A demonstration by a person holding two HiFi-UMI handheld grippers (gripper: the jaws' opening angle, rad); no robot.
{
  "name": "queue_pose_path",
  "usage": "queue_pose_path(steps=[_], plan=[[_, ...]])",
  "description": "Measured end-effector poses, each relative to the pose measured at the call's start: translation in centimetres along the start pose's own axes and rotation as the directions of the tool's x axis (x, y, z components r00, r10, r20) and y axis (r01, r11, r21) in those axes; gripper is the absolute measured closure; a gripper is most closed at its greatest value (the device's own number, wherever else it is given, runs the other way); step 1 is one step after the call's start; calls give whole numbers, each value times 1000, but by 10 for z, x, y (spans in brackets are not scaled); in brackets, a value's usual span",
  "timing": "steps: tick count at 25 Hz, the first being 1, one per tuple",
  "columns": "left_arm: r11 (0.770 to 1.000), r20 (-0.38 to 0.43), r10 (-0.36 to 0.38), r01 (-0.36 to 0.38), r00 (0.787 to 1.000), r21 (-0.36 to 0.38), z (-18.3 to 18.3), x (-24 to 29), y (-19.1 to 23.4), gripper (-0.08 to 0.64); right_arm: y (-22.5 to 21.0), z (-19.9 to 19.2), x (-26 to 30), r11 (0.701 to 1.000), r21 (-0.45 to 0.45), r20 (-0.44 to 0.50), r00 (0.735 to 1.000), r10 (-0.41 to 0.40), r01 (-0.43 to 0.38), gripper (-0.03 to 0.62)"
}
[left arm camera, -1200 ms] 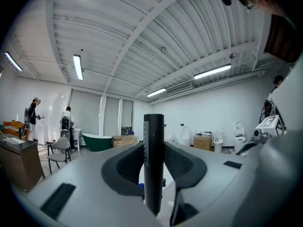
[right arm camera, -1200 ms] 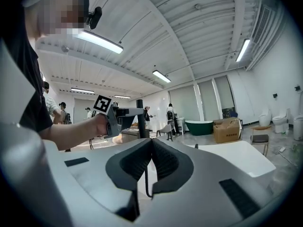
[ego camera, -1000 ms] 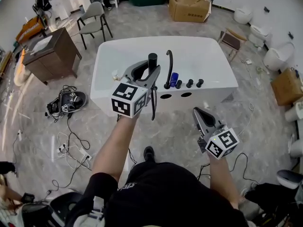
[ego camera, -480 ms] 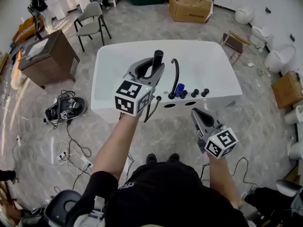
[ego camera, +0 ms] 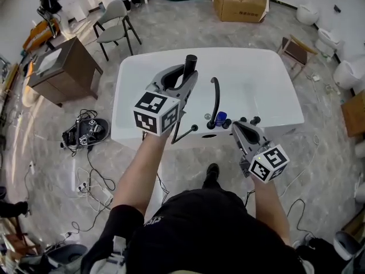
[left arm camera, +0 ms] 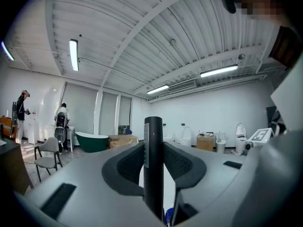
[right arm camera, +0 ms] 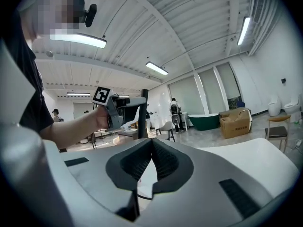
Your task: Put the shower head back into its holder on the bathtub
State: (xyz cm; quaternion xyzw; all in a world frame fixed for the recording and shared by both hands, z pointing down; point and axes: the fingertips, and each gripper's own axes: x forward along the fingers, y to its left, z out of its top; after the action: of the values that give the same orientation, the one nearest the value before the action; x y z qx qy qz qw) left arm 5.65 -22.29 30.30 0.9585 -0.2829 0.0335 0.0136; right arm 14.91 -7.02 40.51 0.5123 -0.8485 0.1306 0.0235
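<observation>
The shower head (ego camera: 190, 66) is a slim black stick, held upright over the near rim of the white bathtub (ego camera: 256, 79). My left gripper (ego camera: 183, 83) is shut on it, and its hose (ego camera: 181, 133) hangs below. In the left gripper view the shower head (left arm camera: 153, 174) stands clamped between the dark pads. A curved black faucet (ego camera: 215, 99), a blue piece (ego camera: 220, 119) and black knobs (ego camera: 249, 120) sit on the tub's near deck. My right gripper (ego camera: 239, 129) is shut and empty just before that deck; its pads (right arm camera: 163, 162) meet.
A brown cabinet (ego camera: 60, 67) and a grey chair (ego camera: 116, 19) stand left of the tub. Cables and a black device (ego camera: 85, 133) lie on the floor at left. A cardboard box (ego camera: 240, 1), a stool (ego camera: 296, 49) and toilets (ego camera: 347, 70) are beyond and right.
The person has stepped closer to the tub. The left gripper still holds the shower head upright over the near rim. The right gripper has moved up to the deck by the knobs.
</observation>
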Motion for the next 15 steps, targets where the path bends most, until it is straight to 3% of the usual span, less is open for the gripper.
queue_pose_path(steps=[6, 10, 15], plan=[[999, 15, 36, -37, 999, 8, 23, 74, 12, 425, -73, 37, 31, 995, -35, 10, 995, 95, -94, 577], [997, -46, 79, -80, 996, -5, -3, 90, 27, 430, -98, 35, 46, 993, -21, -8, 994, 112, -112, 577], [996, -109, 79, -83, 991, -27, -33, 92, 42, 431, -106, 28, 62, 996, 24, -33, 996, 86, -85, 577]])
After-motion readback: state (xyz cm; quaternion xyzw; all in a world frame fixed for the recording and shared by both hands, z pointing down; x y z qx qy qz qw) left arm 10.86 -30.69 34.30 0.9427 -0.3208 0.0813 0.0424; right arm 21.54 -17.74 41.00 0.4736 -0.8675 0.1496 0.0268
